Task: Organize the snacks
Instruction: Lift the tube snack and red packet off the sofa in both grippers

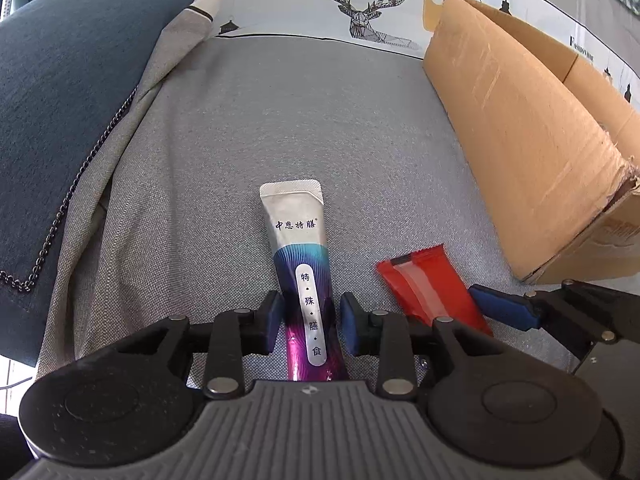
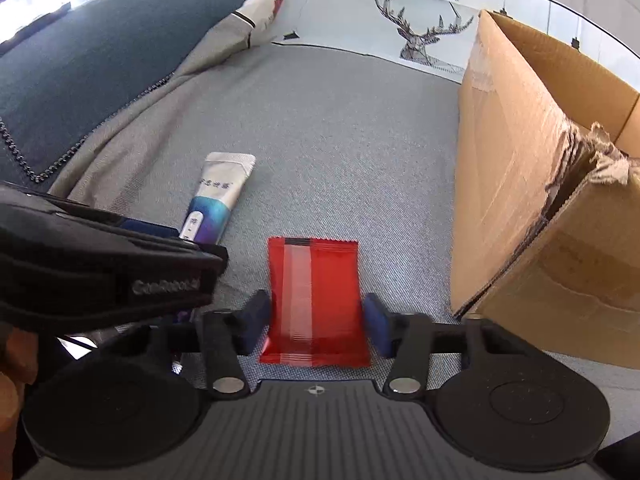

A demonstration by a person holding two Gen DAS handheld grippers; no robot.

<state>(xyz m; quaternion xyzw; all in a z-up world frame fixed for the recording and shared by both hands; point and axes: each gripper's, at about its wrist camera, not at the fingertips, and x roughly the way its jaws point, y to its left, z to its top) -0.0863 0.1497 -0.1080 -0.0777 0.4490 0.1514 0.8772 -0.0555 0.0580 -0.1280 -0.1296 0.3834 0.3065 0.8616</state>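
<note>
A long silver, blue and purple snack pouch (image 1: 301, 276) lies on the grey sofa seat (image 1: 280, 140). My left gripper (image 1: 310, 322) straddles its lower half, jaws open with a small gap on each side. A red snack packet (image 2: 314, 300) lies flat to its right. My right gripper (image 2: 316, 326) straddles the packet, pads just beside its edges, open. The red packet also shows in the left wrist view (image 1: 428, 288), and the pouch in the right wrist view (image 2: 218, 196). An open cardboard box (image 2: 532, 168) stands at the right.
A dark blue cushion (image 1: 68, 92) with a grey throw (image 1: 132, 200) lies at the left. A white deer-print cushion (image 1: 360, 4) lines the sofa back. The box's torn near corner (image 2: 600, 160) is close to my right gripper.
</note>
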